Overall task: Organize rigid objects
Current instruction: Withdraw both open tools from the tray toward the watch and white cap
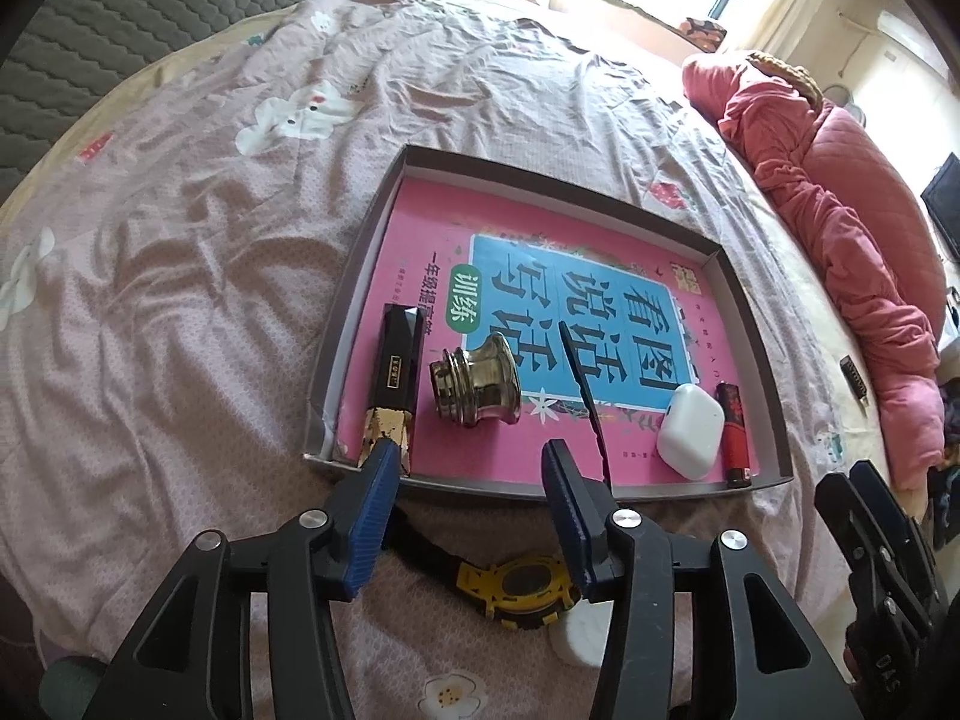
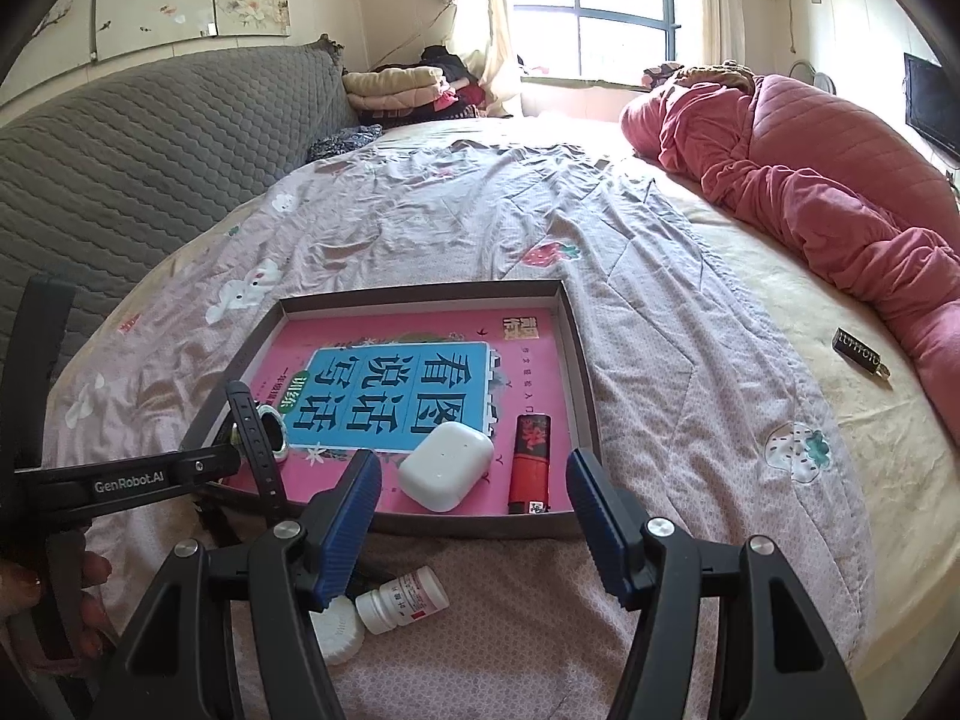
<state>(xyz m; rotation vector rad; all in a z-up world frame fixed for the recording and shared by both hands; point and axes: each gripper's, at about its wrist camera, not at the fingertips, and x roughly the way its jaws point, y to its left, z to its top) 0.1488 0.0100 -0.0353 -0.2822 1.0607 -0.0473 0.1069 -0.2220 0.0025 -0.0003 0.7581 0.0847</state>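
Note:
A grey tray point(image 1: 354, 312) on the bed holds a pink book, a black and gold lipstick point(image 1: 393, 372), a brass knob point(image 1: 477, 381), a white earbud case point(image 1: 690, 429) and a red lighter point(image 1: 733, 429). A yellow watch point(image 1: 522, 588) lies on the sheet just in front of the tray, its black strap point(image 1: 582, 396) standing up over the tray's rim. My left gripper point(image 1: 469, 456) hangs open above the watch, pads clear of it. My right gripper point(image 2: 473, 468) stands open and empty at the tray's point(image 2: 420, 294) near edge, with a white pill bottle point(image 2: 402, 597) and a white round lid point(image 2: 336, 630) below it.
A rumpled pink quilt point(image 2: 810, 192) lies along the right side of the bed, with a small dark key tag point(image 2: 858, 351) beside it. The grey padded headboard point(image 2: 150, 150) stands at the left. A hand point(image 2: 60, 600) holds the left gripper.

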